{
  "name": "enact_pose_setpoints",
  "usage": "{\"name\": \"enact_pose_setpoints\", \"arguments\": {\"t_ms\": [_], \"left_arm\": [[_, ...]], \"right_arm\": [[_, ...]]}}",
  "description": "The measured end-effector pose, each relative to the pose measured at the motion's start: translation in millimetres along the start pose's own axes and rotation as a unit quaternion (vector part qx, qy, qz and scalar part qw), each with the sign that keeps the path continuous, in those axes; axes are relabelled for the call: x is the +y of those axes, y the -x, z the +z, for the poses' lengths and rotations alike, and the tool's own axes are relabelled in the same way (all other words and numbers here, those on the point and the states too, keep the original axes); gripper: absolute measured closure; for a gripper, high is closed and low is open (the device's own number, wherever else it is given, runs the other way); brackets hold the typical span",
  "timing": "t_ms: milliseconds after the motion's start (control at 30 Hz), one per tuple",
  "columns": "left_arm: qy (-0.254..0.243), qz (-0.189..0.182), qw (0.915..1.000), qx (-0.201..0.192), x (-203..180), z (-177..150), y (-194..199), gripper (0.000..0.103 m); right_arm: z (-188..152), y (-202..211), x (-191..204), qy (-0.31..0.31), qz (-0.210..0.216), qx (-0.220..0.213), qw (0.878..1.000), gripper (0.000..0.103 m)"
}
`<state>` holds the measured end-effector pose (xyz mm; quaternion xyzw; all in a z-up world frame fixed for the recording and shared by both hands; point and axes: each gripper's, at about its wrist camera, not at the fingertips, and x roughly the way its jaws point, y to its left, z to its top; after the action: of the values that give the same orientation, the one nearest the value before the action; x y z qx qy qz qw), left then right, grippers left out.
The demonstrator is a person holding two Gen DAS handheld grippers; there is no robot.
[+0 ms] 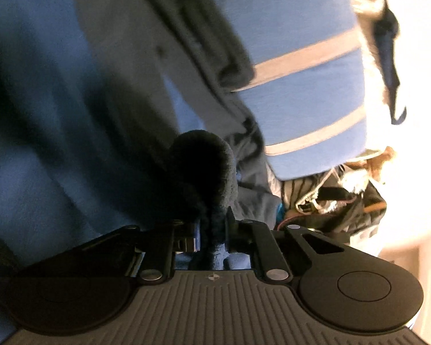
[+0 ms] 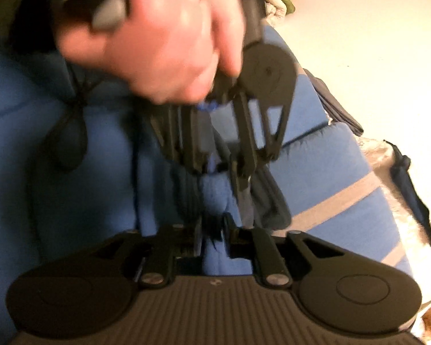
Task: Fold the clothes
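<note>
Nearest the left wrist camera, the left gripper (image 1: 212,234) is pinching a thick roll of dark fleece that belongs to the blue garment (image 1: 43,115), its jaws drawn narrow around the bunched cloth. That garment is spreading from the near left toward the far right, its long axis running diagonally, and two grey stripes (image 1: 307,57) are crossing its far-right part. A heap of other clothes (image 1: 330,198) is lying just beside its right edge on a pale surface (image 1: 411,172).

From the right wrist camera, the right gripper (image 2: 212,237) is also holding a fold of blue fleece between narrow jaws. Just beyond it, a hand (image 2: 163,37) is gripping the other tool, which is clamped on the same cloth.
</note>
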<state>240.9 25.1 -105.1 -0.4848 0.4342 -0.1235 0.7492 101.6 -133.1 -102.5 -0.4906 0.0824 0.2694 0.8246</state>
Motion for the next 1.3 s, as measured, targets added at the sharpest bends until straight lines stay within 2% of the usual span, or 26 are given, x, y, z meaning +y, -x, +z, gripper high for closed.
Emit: {"name": "enact_pose_setpoints", "arguments": {"t_ms": [33,100,400,567,733,833,933,1067,1100,1167,1300], "left_arm": [[-0.007,-0.004,1.0,-0.003,-5.0,0.2,2.6,0.089],[-0.02,-0.012,0.9997,-0.009,-15.8,1.6,7.2,0.089],[-0.057,-0.058,0.9957,-0.045,-65.0,16.2,30.8,0.09],[-0.071,-0.097,0.9901,-0.072,-91.4,27.3,51.5,0.09],[-0.082,-0.128,0.9835,-0.098,-113.6,39.0,71.2,0.09],[-0.092,-0.136,0.98,-0.113,-125.0,46.9,82.0,0.09],[-0.092,-0.144,0.9772,-0.127,-132.9,54.9,91.3,0.09],[-0.066,-0.172,0.9721,-0.145,-139.7,66.3,101.3,0.09],[-0.051,-0.176,0.9718,-0.148,-141.0,69.6,101.7,0.09],[-0.033,-0.176,0.9709,-0.159,-145.8,73.8,101.8,0.09],[-0.013,-0.185,0.9656,-0.183,-155.9,83.8,105.9,0.09]], "right_arm": [[-2.6,-1.0,-1.4,-0.001,-0.01,0.007,1.0,0.04],[-10.2,-2.5,-7.8,-0.013,-0.026,0.018,0.999,0.022],[-68.4,-20.8,-52.9,-0.062,-0.112,0.097,0.987,0.013],[-104.7,-37.8,-84.2,-0.125,-0.128,0.146,0.973,0.01],[-135.6,-50.4,-114.3,-0.208,-0.134,0.182,0.952,0.009],[-152.0,-49.9,-137.0,-0.295,-0.107,0.193,0.93,0.008],[-170.4,-43.2,-168.4,-0.404,-0.084,0.186,0.892,0.006],[-193.8,-27.8,-195.1,-0.529,-0.05,0.159,0.832,0.003],[-195.2,-26.0,-197.9,-0.542,-0.041,0.153,0.825,0.002],[-191.8,-26.4,-198.1,-0.533,-0.034,0.151,0.832,0.001],[-181.1,-24.5,-187.1,-0.493,-0.008,0.146,0.857,0.001]]}}
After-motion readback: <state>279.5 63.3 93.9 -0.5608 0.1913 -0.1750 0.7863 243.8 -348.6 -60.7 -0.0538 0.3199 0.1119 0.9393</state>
